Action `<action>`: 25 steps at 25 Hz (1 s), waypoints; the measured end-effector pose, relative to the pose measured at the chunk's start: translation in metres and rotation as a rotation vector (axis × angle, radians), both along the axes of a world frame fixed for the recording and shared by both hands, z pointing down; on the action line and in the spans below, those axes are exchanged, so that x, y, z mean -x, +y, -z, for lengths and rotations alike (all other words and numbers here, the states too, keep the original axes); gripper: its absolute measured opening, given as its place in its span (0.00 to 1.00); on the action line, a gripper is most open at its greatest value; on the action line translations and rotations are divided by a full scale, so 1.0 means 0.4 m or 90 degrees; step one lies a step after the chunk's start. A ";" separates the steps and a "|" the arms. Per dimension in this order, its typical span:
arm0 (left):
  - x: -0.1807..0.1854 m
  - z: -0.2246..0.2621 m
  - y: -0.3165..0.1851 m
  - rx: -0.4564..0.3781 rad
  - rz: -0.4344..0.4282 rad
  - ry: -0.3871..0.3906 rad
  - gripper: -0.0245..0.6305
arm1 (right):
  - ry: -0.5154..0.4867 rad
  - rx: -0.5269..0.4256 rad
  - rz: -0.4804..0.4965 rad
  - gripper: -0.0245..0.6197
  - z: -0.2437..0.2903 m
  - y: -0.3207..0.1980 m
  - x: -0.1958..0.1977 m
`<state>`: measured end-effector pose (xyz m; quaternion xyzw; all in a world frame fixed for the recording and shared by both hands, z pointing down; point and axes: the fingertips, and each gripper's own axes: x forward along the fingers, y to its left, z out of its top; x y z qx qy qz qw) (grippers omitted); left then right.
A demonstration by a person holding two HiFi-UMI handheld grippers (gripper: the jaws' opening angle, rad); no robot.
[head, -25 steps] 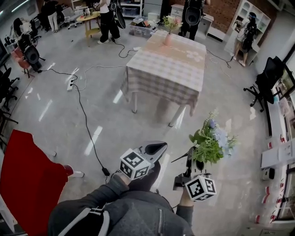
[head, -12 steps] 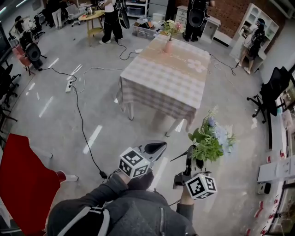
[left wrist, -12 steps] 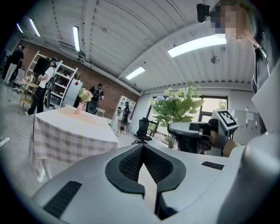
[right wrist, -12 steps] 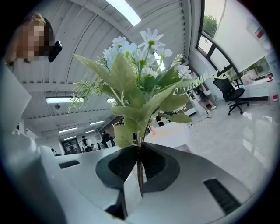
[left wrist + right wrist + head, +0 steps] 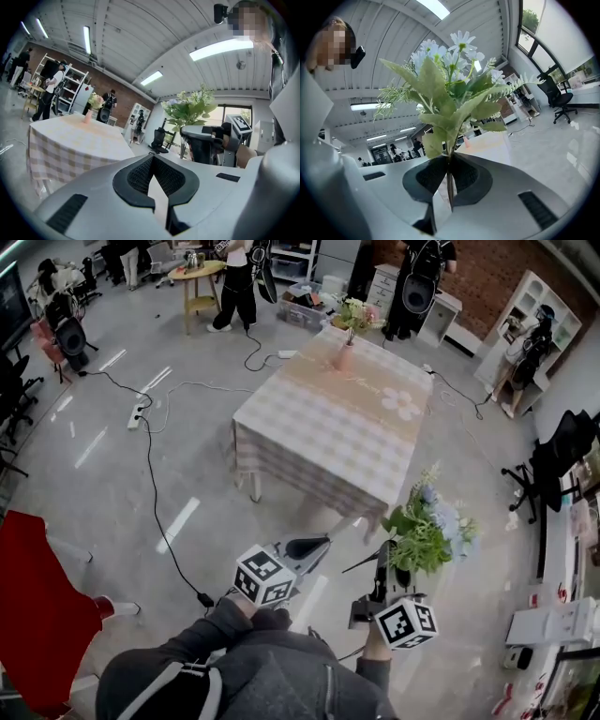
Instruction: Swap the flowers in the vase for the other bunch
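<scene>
green-leaved bunch of pale flowers [image 5: 429, 524] was clamped by its stems in the right gripper [image 5: 384, 555]; left gripper [image 5: 315, 546] was clenched shut, empty.

The bunch [image 5: 429, 531] in your right gripper [image 5: 384, 557] shows green leaves, white daisies and pale blue blooms. The counter [image 5: 319, 442] wears beige-and-white checks with a white flower print; its vase [image 5: 345, 356] is pink. Your left gripper [image 5: 312, 547] is grey with black pads.
</scene>
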<state>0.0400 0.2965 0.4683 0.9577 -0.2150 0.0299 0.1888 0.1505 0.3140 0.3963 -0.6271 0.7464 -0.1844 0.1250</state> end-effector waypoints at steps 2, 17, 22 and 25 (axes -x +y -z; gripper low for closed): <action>-0.010 -0.001 -0.043 0.001 0.011 0.002 0.05 | 0.002 0.001 0.010 0.09 -0.003 -0.049 -0.014; 0.000 0.003 -0.115 0.010 0.044 0.025 0.05 | -0.059 -0.026 0.082 0.09 -0.001 -0.147 0.001; 0.007 0.012 -0.102 0.008 0.055 0.022 0.05 | -0.069 -0.030 0.095 0.09 0.008 -0.140 -0.002; 0.013 0.018 -0.110 0.003 0.061 0.019 0.05 | -0.098 -0.029 0.103 0.09 0.006 -0.152 -0.001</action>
